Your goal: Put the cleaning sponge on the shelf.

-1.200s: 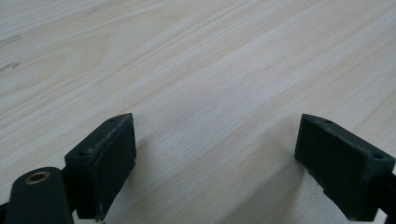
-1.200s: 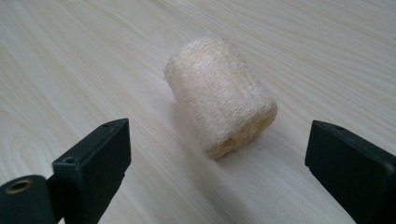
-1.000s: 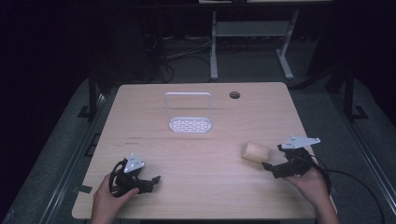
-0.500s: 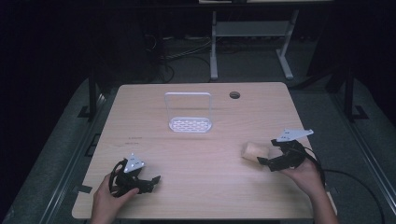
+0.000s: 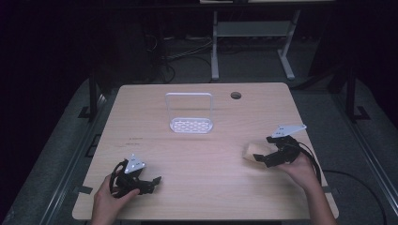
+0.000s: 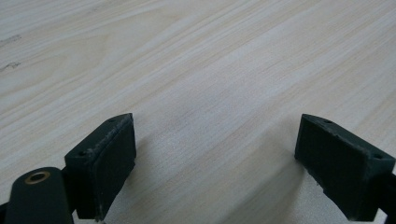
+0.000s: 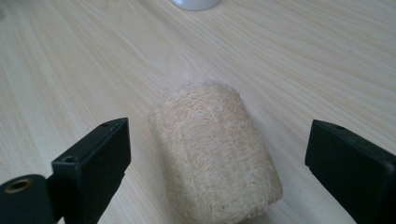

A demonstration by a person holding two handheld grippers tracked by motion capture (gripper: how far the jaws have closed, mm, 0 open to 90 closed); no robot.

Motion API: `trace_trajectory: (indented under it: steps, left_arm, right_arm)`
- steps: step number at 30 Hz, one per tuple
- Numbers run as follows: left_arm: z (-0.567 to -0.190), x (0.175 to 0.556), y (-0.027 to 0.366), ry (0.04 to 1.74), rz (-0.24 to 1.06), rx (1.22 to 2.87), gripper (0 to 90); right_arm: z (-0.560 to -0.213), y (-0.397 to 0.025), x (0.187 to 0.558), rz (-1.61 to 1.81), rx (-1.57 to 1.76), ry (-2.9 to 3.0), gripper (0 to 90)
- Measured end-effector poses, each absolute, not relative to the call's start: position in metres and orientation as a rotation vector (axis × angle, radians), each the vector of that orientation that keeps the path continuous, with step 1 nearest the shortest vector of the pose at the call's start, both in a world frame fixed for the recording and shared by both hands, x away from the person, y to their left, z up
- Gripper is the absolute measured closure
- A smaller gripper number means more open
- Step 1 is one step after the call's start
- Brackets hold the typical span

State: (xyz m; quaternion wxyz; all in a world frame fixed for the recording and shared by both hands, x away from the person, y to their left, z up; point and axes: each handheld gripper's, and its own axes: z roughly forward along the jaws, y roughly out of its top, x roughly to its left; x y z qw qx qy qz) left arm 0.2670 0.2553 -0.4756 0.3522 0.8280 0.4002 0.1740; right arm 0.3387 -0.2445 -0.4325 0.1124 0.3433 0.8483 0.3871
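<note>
A beige loofah roll [image 5: 251, 152] [image 7: 217, 154] lies on its side on the wooden table [image 5: 202, 154], right of centre. My right gripper [image 5: 261, 158] [image 7: 219, 168] is open, and the loofah sits between its two wide-spread jaws without touching either. Near the front left edge, my left gripper [image 5: 149, 183] [image 6: 215, 172] rests open low over bare wood, with nothing between its jaws. A white rack with a perforated base [image 5: 190, 113] stands upright toward the back middle of the table.
A small round hole [image 5: 235, 95] marks the table's back right. Beyond the far edge a white metal stand [image 5: 251, 33] and cables lie on the dark floor. A white rounded base [image 7: 196, 3] shows at the top of the right gripper view.
My right gripper has moved left and forward to the loofah, which now lies between its jaws. The left gripper has stayed put.
</note>
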Motion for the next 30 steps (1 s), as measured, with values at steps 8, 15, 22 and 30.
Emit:
trace_trajectory:
  steps: [8,15,22,30]
  left_arm:
    - [-0.476,0.267,0.255,1.036,0.45,2.142,11.8]
    - [-0.476,0.267,0.255,1.035,0.45,2.143,11.8]
    - [-0.476,0.267,0.255,1.035,0.45,2.142,11.8]
    - [-0.476,0.267,0.255,1.035,0.45,2.143,11.8]
  right_arm:
    - [-0.442,-0.24,0.347,1.125,0.997,2.524,6.6]
    - [-0.45,-0.235,0.35,1.099,0.988,2.56,6.6]
    - [-0.457,-0.231,0.352,1.065,0.967,2.593,6.6]
    - [-0.464,-0.23,0.353,1.03,0.972,2.611,13.8]
